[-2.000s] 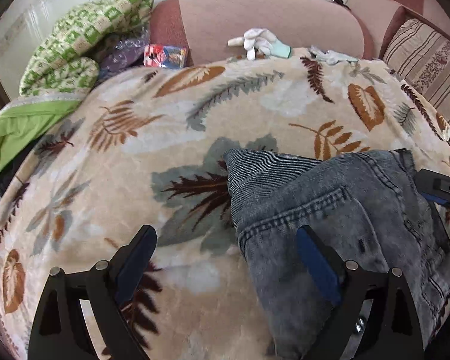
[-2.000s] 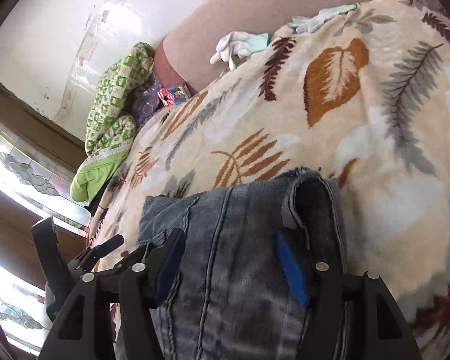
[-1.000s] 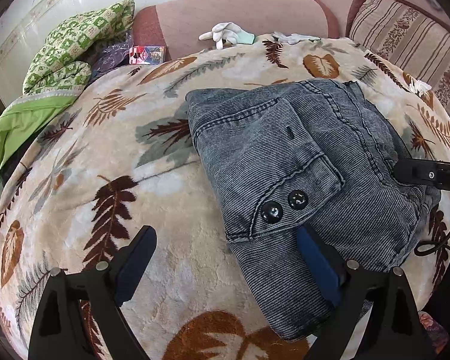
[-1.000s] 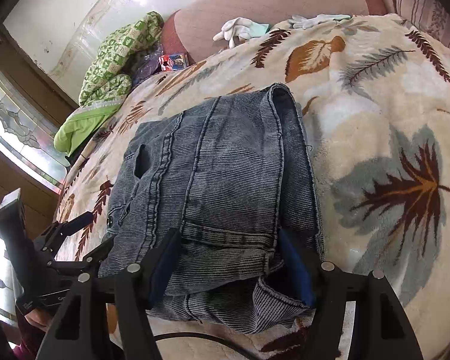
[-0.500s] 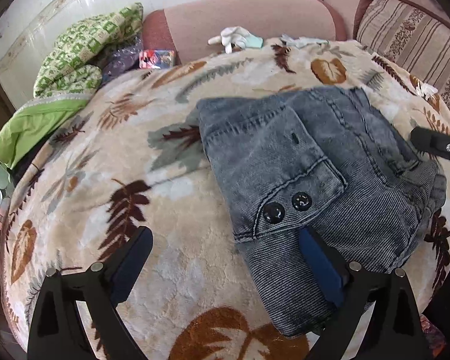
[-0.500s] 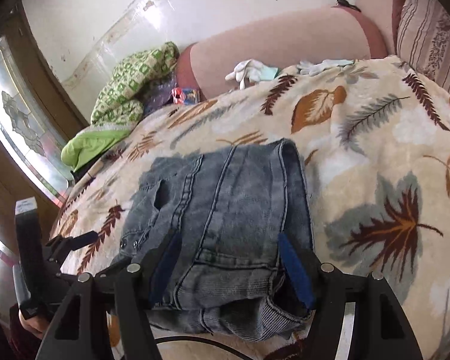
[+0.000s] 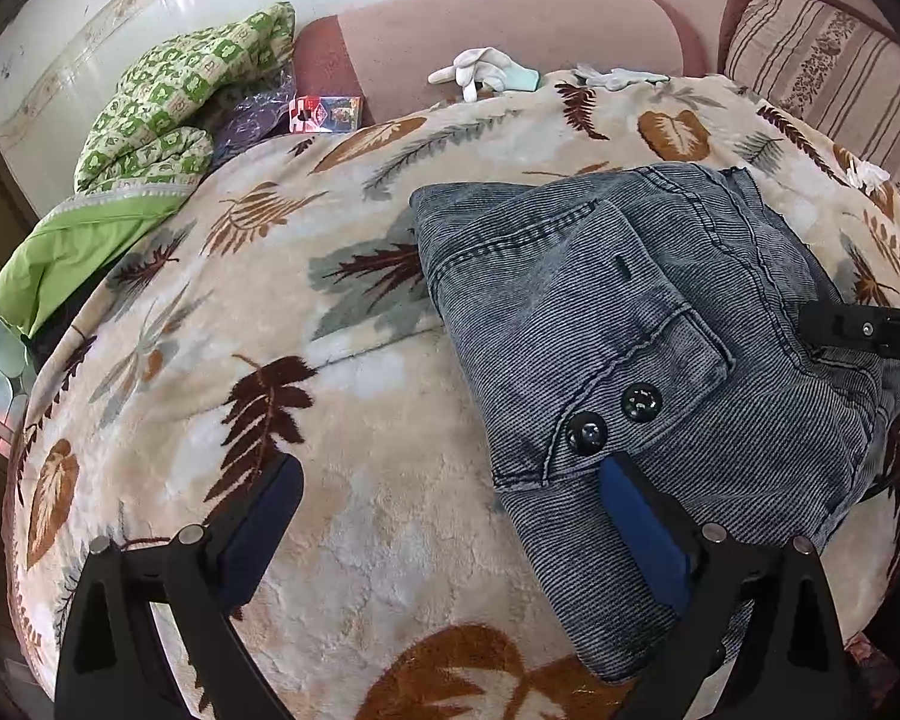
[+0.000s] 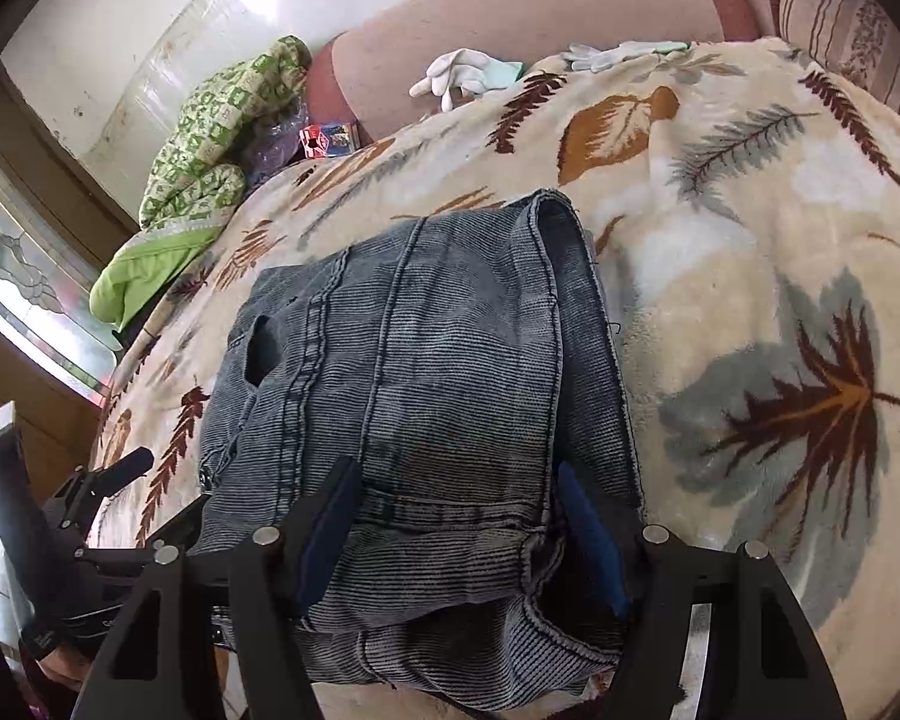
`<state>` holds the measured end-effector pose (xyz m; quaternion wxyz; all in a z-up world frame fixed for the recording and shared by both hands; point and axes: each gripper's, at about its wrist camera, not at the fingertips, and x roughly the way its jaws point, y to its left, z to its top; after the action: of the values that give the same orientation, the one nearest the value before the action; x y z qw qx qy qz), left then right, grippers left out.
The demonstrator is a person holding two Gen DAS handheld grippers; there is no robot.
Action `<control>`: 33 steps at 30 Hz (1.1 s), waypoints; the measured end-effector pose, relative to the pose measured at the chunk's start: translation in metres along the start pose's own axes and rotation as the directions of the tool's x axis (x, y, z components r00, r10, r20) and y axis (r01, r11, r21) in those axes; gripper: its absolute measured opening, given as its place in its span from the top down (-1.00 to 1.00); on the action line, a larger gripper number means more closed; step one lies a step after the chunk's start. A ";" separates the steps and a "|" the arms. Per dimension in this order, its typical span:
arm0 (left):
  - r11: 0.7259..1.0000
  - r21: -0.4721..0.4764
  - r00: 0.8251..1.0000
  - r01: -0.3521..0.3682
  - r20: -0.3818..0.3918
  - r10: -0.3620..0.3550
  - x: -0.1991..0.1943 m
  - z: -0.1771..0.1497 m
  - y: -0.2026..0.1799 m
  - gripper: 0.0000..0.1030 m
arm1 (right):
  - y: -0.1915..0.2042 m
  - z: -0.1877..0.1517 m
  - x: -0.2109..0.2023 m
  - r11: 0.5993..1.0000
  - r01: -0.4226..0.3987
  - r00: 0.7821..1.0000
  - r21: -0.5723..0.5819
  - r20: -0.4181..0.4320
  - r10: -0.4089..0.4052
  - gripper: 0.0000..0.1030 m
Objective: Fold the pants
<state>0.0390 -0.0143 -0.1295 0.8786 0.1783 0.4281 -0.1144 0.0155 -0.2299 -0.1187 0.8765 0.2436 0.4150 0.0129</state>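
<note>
Two handheld grippers frame a folded pair of grey-blue denim pants [image 7: 648, 324] lying on a beige fleece blanket [image 7: 222, 324] printed with brown and grey leaves. The left gripper [image 7: 450, 516] stands with its jaws spread wide, gripping nothing; its left blue pad hangs over bare blanket, while its right one overlaps the near edge of the pants just below two black buttons [image 7: 615, 417] on a pocket flap. In the right wrist view, the right gripper [image 8: 459, 525] also has its jaws apart, one pad on either side of the stitched band at the pants' [image 8: 426, 372] near end; whether the pads press the cloth cannot be told. The bundle lies compact toward the near right part of the blanket [image 8: 750, 252], with a thick rolled edge along its right side. Behind it, white gloves [image 7: 480, 69] rest on a pink sofa back [image 7: 510, 24]. A green patterned quilt [image 7: 174, 102] is heaped at the far left, a small red packet [image 7: 324, 111] beside it. A striped cushion [image 7: 828, 54] lies at the far right.
</note>
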 end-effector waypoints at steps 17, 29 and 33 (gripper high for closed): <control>0.998 -0.044 0.998 0.038 0.053 -0.036 -0.014 0.004 0.009 -0.93 | 0.000 -0.005 -0.010 1.000 -0.007 1.000 0.003 0.029 0.007 -0.39; 0.998 -0.008 0.997 0.070 0.030 -0.070 -0.007 0.002 -0.005 -0.93 | 0.001 0.001 -0.015 0.999 -0.011 0.998 0.030 0.058 0.009 -0.39; 0.995 -0.026 0.995 0.097 0.003 -0.096 0.001 0.000 -0.003 -0.94 | -0.007 0.002 -0.004 0.998 -0.020 1.000 0.064 -0.001 0.020 -0.39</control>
<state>0.0390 -0.0168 -0.1311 0.8747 0.1457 0.4369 -0.1512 0.0133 -0.2381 -0.1177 0.8678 0.2757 0.4133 0.0087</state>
